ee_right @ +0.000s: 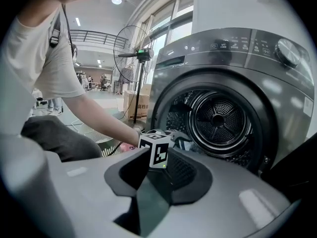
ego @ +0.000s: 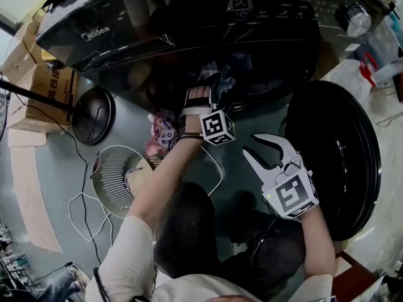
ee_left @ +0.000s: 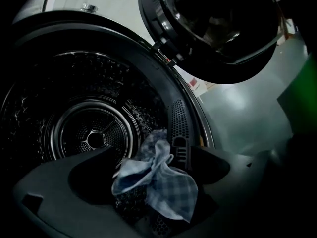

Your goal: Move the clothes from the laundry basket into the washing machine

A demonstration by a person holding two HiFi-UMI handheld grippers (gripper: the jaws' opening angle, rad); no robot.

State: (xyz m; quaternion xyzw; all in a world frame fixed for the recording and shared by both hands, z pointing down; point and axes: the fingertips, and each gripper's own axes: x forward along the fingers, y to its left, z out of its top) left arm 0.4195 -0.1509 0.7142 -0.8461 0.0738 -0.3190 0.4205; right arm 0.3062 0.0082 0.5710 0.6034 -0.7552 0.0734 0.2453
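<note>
Left gripper view dim, fisheye edges, dark corners

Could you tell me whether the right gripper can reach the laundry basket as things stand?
Probably not directly: the person's left arm stretches to the drum between the right gripper and the laundry basket beyond it.

Big open hall here, more test lab than home. Tall windows [ee_right: 168,29] run along the far side, with ceiling lights [ee_right: 116,0] and a railed gallery [ee_right: 91,36] high behind. The washing machine [ee_right: 223,73] stands on a bare grey floor [ego: 56,168]. Left of it are a standing fan [ee_right: 132,53], cardboard boxes [ego: 50,87] and loose trailing cables [ego: 79,206].
</note>
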